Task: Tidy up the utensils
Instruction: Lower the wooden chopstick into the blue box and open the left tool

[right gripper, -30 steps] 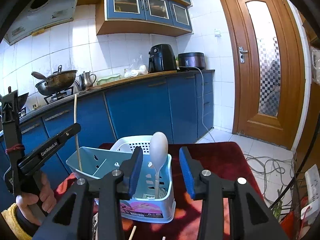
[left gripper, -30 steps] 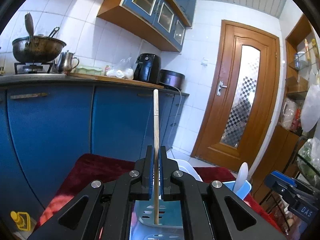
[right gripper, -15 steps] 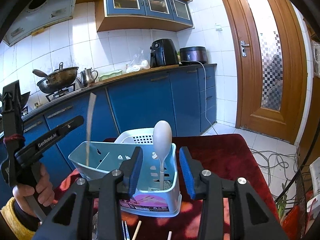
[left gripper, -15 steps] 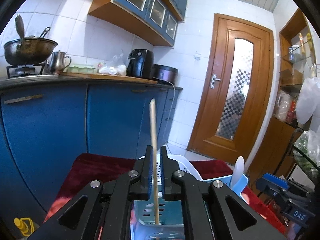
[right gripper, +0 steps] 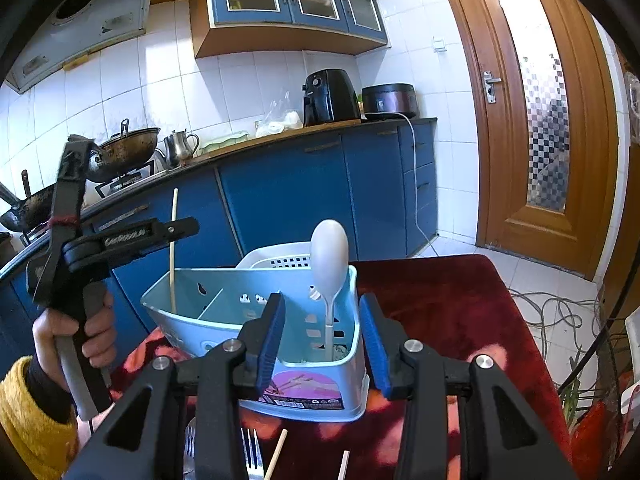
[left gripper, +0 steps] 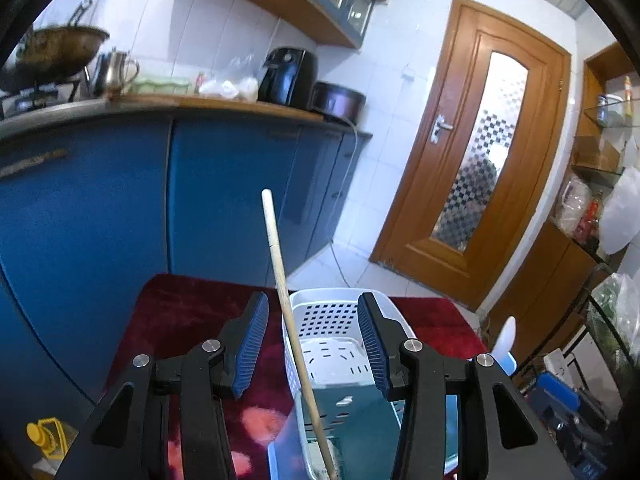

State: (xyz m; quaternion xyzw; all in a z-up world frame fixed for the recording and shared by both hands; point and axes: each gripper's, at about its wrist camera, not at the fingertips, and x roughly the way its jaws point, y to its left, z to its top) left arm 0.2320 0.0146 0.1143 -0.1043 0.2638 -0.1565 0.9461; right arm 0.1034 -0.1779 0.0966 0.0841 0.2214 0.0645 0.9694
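Your left claw (left gripper: 310,344) gapes wide, gripping nothing; the thin wooden chopstick (left gripper: 290,328) stands loose between its jaws in the light-blue plastic caddy (right gripper: 256,312). Your right claw (right gripper: 322,340) is open, empty.

A red-clothed table (right gripper: 460,304) carries a light-blue utensil caddy (right gripper: 320,392), a fork (right gripper: 252,456) and loose chopsticks (right gripper: 276,454).

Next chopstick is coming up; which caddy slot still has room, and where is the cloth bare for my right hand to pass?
The caddy middle slot is empty; the left slot holds one chopstick, the right slot the spoon. The red cloth is bare right of the caddy. Crowded in front: a fork and loose chopsticks.
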